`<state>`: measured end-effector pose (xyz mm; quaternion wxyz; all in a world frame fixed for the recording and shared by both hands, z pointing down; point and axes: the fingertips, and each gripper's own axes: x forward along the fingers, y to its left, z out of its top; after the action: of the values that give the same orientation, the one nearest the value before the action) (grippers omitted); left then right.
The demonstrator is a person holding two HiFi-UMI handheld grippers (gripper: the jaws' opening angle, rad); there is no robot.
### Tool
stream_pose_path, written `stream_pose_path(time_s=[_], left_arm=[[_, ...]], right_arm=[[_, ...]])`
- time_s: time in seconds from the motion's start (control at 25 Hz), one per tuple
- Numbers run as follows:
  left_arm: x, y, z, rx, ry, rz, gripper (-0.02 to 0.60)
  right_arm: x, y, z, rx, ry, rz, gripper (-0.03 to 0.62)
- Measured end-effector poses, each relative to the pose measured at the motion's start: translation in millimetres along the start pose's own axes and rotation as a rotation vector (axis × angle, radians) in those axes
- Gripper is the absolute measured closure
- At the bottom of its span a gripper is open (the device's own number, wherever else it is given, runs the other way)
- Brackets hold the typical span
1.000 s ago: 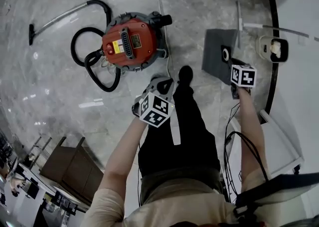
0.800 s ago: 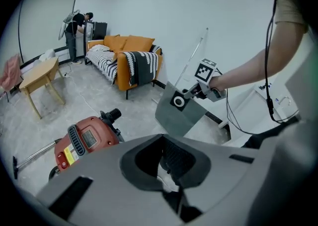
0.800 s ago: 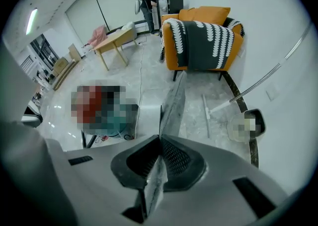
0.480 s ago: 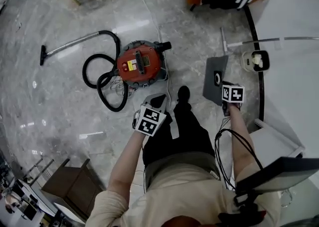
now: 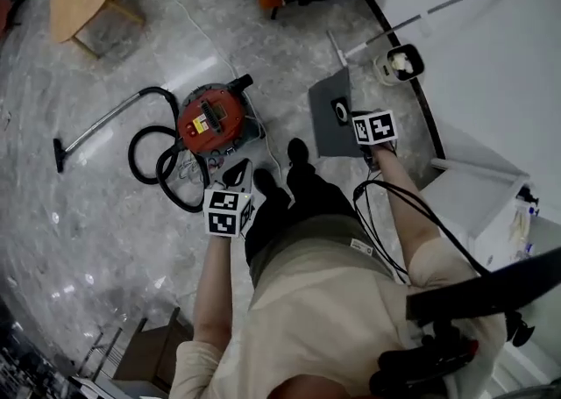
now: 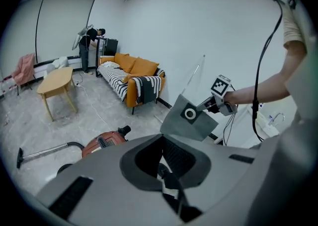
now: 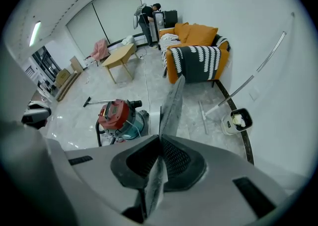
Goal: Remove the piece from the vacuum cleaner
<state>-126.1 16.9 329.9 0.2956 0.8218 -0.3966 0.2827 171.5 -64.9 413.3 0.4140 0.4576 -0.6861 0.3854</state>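
Orange sofa [image 7: 198,36] beyond grey piece [image 7: 172,102] in right claw [image 7: 160,140].

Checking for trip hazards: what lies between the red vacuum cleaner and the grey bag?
A thin white cord on otherwise bare marble floor, shown in the head view.

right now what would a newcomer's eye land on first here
The red vacuum cleaner stands out most, sitting on the pale marble floor with its black hose coiled beside it. Next comes the flat grey dust bag, clamped in the right hand-held gripper and held up off the floor. Farther back stands an orange sofa draped with a striped blanket.
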Motion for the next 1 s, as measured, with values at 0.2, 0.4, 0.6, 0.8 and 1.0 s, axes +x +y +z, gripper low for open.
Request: stream_pose_path(time_s=[0.2, 0.4, 0.6, 0.8, 1.0], left_arm=[[-20, -13, 8, -0.125, -0.057, -0.041, 0.577], [-25, -23, 52, -0.098, -0.126, -0.098, 0.577], [-27, -42, 62, -0.06, -0.126, -0.149, 0.577], [-31, -52, 62, -0.045, -0.104, -0.154, 0.577], [-35, -56, 60, -0.039, -0.073, -0.101, 0.577]], right_arm=[[-35, -9, 12, 0.0, -0.048, -0.039, 0.572], [-77, -12, 39, 0.014, -0.126, -0.053, 0.572], [-110, -16, 33, 0.038, -0.154, -0.054, 0.572], [-127, -11, 29, 0.031, -0.161, -0.008, 0.572], [-124, -11, 16, 0.007, -0.158, 0.063, 0.572]])
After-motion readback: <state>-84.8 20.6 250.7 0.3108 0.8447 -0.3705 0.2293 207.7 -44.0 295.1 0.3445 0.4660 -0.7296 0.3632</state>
